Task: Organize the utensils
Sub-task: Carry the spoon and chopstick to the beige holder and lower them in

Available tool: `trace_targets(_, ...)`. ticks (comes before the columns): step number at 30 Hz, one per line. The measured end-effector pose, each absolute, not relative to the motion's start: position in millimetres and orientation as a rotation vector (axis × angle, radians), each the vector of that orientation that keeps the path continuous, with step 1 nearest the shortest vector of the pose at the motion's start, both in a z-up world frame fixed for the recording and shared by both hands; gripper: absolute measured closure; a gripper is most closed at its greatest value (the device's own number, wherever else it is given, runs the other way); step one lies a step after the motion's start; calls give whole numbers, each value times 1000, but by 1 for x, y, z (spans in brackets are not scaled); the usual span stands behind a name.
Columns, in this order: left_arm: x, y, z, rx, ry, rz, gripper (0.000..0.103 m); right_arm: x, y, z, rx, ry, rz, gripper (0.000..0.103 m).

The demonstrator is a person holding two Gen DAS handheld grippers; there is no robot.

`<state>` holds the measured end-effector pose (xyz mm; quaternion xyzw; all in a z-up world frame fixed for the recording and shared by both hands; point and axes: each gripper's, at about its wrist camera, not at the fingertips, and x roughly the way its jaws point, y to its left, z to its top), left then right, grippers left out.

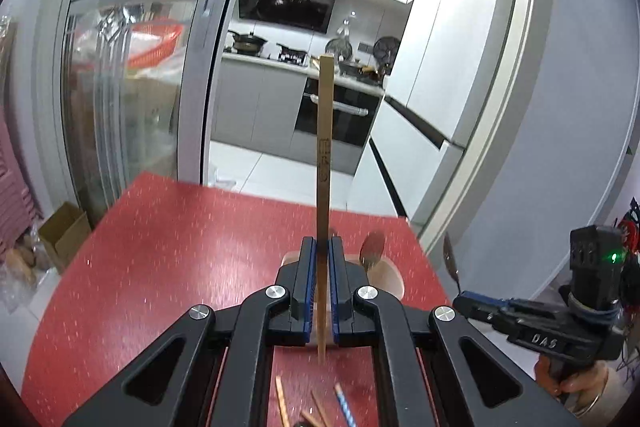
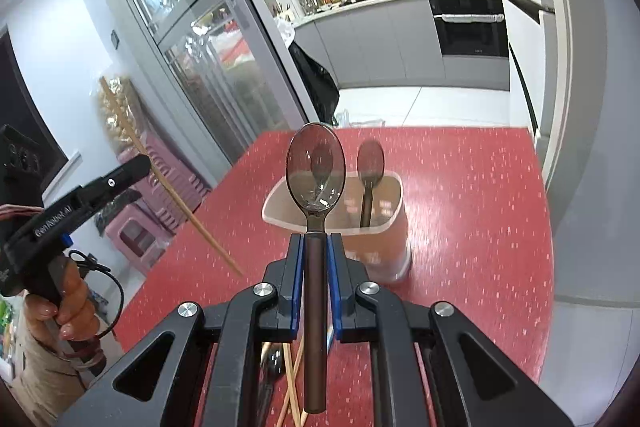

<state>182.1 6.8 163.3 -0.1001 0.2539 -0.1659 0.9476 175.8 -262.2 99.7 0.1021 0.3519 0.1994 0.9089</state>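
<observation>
- Red table point(image 2: 460, 227): its far edge runs past the cup point(image 2: 372, 239); bare top lies at the cup's 3 o'clock.
- Left gripper point(image 1: 321, 247) pinches a wooden chopstick point(image 1: 324, 147) that points to 12 o'clock.
- Right gripper point(image 2: 316, 239) pinches a clear brown spoon point(image 2: 316, 167), bowl up; the cup sits just past it at 1 o'clock.
- The cup holds one spoon upright; loose utensils point(image 1: 320, 407) lie under the left gripper at 6 o'clock.

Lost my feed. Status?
Left gripper shut on chopstick. Right gripper shut on spoon. Holder ahead, one spoon inside, path clear.
</observation>
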Motion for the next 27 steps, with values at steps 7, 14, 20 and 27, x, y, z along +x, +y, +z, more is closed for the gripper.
trace_targets(7,214,-3,178,-201,488,-336,71,207,-259,114,227,655,388,90)
trace_targets(14,253,-13,170,-203,489,-320,71,243,-252,116,228,586,365,90)
trace_targets(20,275,-29,155,-163,514,-310,71,274,-248,107,231,529,335,90)
trace_targets(27,291,-33,126,-144,585,-302,71,286,-239,80,194,497,292,90)
